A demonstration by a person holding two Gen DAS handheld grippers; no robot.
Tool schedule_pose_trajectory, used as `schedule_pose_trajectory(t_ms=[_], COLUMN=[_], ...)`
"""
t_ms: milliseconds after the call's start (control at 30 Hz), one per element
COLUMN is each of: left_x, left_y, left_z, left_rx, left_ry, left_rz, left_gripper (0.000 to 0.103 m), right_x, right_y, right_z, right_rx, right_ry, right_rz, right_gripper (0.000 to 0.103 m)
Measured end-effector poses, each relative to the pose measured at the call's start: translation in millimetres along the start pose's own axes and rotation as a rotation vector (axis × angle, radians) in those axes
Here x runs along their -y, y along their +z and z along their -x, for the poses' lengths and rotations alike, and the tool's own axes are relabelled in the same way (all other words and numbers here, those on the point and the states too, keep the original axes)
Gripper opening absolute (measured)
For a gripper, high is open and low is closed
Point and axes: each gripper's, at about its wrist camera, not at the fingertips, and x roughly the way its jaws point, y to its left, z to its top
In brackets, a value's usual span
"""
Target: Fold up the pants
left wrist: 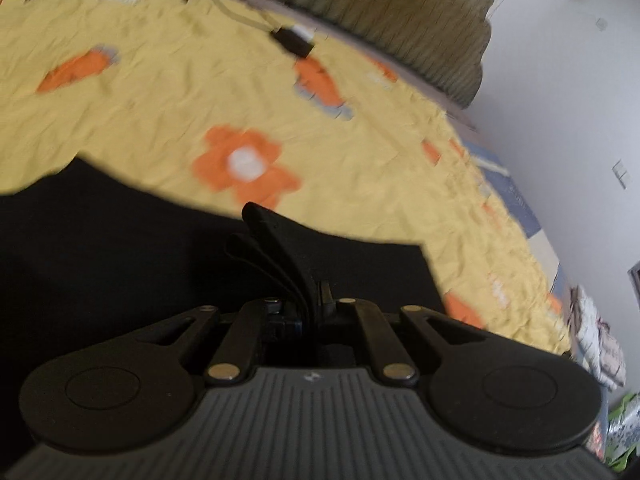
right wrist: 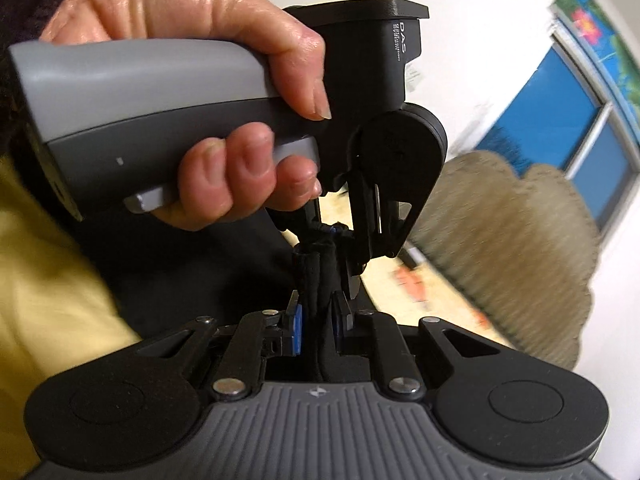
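Observation:
The black pants (left wrist: 120, 248) lie on a yellow flowered bedsheet (left wrist: 168, 92) and fill the lower left of the left wrist view. My left gripper (left wrist: 310, 300) is shut on a bunched fold of the pants that sticks up between its fingers. In the right wrist view my right gripper (right wrist: 316, 312) is shut on a rolled black edge of the pants (right wrist: 316, 276). The left gripper (right wrist: 352, 240), held by a hand (right wrist: 224, 92), is right in front of it and grips the same cloth.
A ribbed olive blanket (left wrist: 380, 12) lies along the bed's far edge, also in the right wrist view (right wrist: 508, 232). A black cable plug (left wrist: 292, 42) lies on the sheet. White wall (left wrist: 560, 100) and a window (right wrist: 560, 92) stand beyond. Folded clothes (left wrist: 600, 344) sit at right.

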Motion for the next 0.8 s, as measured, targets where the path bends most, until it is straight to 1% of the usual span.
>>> schedule_pose_trajectory(t_ms=[67,100,133,167,200,233,267,300,333,367,400,467,500,533,567,600,633,667,700,733,800], left_x=[-10.6,-13.7,-13.9,-13.8,-14.1,-14.9,-16.5,-19.2,-23.2,-28.0,-36.1,-53.3,-63.3,-73.0,-81.2,-88.9,-96.3,-103.9,-112.2,-121.9,-141.4], left_y=[-8.7,-10.3,-10.3,-9.5,-8.5,-7.9,-8.2,-9.6,-12.2,-15.4,-19.5,-27.9,-34.5,-40.6,-47.9,-56.2,-64.7,-73.9,-81.9,-89.4,-104.3], left_z=[-12.4,-11.8,-9.5,-5.6,-0.6,7.5,17.2,29.9,43.4,57.7,73.8,102.4,118.6,134.2,149.4,165.7,182.4,198.4,214.2,229.5,257.4], left_rx=[-0.035,-0.021,-0.023,-0.018,-0.015,-0.002,0.019,0.049,0.083,0.123,0.162,0.217,0.251,0.278,0.304,0.336,0.374,0.411,0.439,0.456,0.497], left_ry=[0.036,0.017,0.013,0.008,0.009,0.028,0.052,0.091,0.142,0.197,0.244,0.308,0.338,0.371,0.414,0.475,0.539,0.594,0.631,0.659,0.695], left_rz=[0.001,-0.005,-0.013,-0.016,-0.020,-0.032,-0.053,-0.081,-0.102,-0.115,-0.117,-0.090,-0.073,-0.058,-0.051,-0.048,-0.043,-0.032,-0.014,0.019,0.112], left_gripper=[0.006,0.006,0.006,0.007,0.007,0.011,0.013,0.017,0.026,0.032,0.032,0.033,0.034,0.040,0.048,0.055,0.066,0.069,0.069,0.069,0.069], right_x=[-12.9,-16.8,-18.0,-14.6,-11.0,-5.5,-1.2,4.1,9.3,14.0,16.4,15.7,10.7,7.4,4.1,3.1,2.5,-2.7,-1.8,-3.2,-9.8], right_y=[-1.5,-3.2,-4.2,-4.1,-3.9,-3.2,-3.9,-4.8,-4.8,-4.3,-3.2,0.0,1.6,4.3,7.9,16.9,21.5,29.8,35.3,41.3,53.5], right_z=[-6.6,-8.8,-7.1,-3.3,2.8,7.5,14.3,22.2,29.0,36.1,42.3,53.3,59.0,64.9,70.5,72.5,76.5,78.5,80.2,80.6,78.8], right_rx=[-0.048,-0.063,-0.063,-0.056,-0.050,-0.046,-0.037,-0.022,-0.013,-0.002,0.010,0.033,0.055,0.083,0.111,0.129,0.146,0.161,0.172,0.175,0.162], right_ry=[0.041,0.061,0.062,0.064,0.070,0.071,0.064,0.065,0.081,0.101,0.111,0.124,0.144,0.169,0.198,0.238,0.312,0.393,0.471,0.525,0.604], right_rz=[0.042,0.057,0.069,0.073,0.072,0.064,0.054,0.042,0.023,-0.005,-0.029,-0.064,-0.075,-0.087,-0.104,-0.128,-0.170,-0.217,-0.275,-0.319,-0.359], right_gripper=[0.014,0.014,0.017,0.023,0.046,0.074,0.087,0.087,0.087,0.087,0.087,0.087,0.087,0.087,0.087,0.087,0.087,0.087,0.087,0.087,0.087])
